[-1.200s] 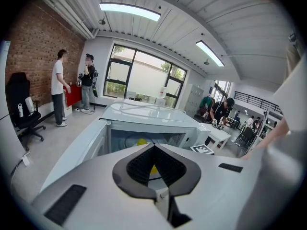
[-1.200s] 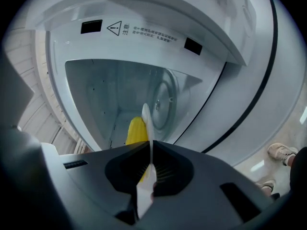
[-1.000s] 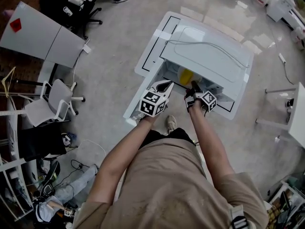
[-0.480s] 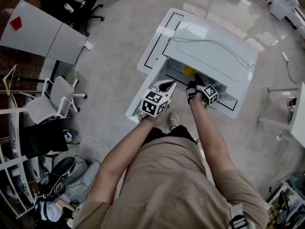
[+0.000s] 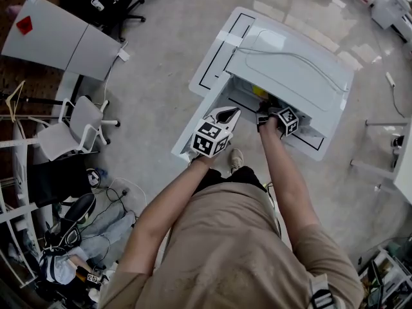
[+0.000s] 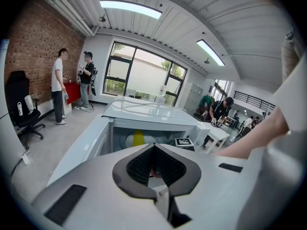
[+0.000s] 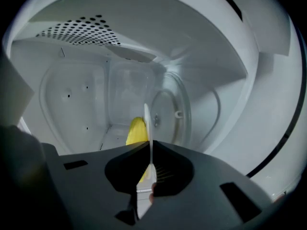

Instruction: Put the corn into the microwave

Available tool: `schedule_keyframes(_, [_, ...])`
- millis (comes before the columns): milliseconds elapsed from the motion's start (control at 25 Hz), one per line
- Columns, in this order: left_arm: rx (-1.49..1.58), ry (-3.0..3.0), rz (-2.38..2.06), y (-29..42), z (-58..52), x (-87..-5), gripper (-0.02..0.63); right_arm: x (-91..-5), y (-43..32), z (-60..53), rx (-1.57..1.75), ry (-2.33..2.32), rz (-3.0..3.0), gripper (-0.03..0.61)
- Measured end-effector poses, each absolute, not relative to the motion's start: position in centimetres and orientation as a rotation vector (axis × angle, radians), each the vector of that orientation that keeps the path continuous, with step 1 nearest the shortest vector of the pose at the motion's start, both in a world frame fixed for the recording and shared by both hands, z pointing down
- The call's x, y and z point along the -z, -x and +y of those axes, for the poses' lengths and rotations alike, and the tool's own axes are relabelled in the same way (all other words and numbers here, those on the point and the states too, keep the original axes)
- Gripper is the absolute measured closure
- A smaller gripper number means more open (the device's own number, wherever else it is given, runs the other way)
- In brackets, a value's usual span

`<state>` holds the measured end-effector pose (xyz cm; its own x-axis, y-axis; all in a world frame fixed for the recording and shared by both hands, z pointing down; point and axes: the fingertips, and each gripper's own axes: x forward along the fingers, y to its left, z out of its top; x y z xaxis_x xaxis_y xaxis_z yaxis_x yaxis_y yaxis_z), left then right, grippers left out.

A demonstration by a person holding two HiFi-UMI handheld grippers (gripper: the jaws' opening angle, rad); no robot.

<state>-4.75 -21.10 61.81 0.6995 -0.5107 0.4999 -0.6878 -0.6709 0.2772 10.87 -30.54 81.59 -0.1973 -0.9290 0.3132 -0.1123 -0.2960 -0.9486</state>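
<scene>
Inside the microwave (image 7: pixel 72 104) cavity, your right gripper (image 7: pixel 149 145) has its jaws closed on the rim of a thin white plate (image 7: pixel 147 121), which the right gripper view shows edge-on. The corn (image 7: pixel 136 131) sits against one face of that plate, just beyond the jaw tips. It appears to ride on the plate, though contact cannot be confirmed. The glass turntable (image 7: pixel 170 111), with its centre hub, lies near the plate's other face and apart from it.

Your left gripper (image 6: pixel 153 147) is closed and holds nothing. It hangs outside the cavity, over the near edge of the bench (image 5: pixel 209 66), toward the left side of the opening. The microwave stands at the middle of the bench and opens toward you at that near edge.

Task status:
1. Done: the corn, with its plate, is past the opening and inside the cavity.
2. Not yet done: the plate is not seen resting on the turntable, and the right jaws are clamped on it.
3. Remaining, by judgement: lay the plate flat on the turntable, release the right jaws, and back the gripper out through the opening without dragging the plate.

Caution: the grip is on a thin rim only. Tilting the plate may let the corn roll off.
</scene>
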Motion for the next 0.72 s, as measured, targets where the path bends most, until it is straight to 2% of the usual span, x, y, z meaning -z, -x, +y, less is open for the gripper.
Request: schedule_keyframes(720, [-0.566,-2.460,-0.917,5.18,-21.08,-62.39,0.611,-81.92,-11.16,-30.96,1.578,1.621,1.394,0.563])
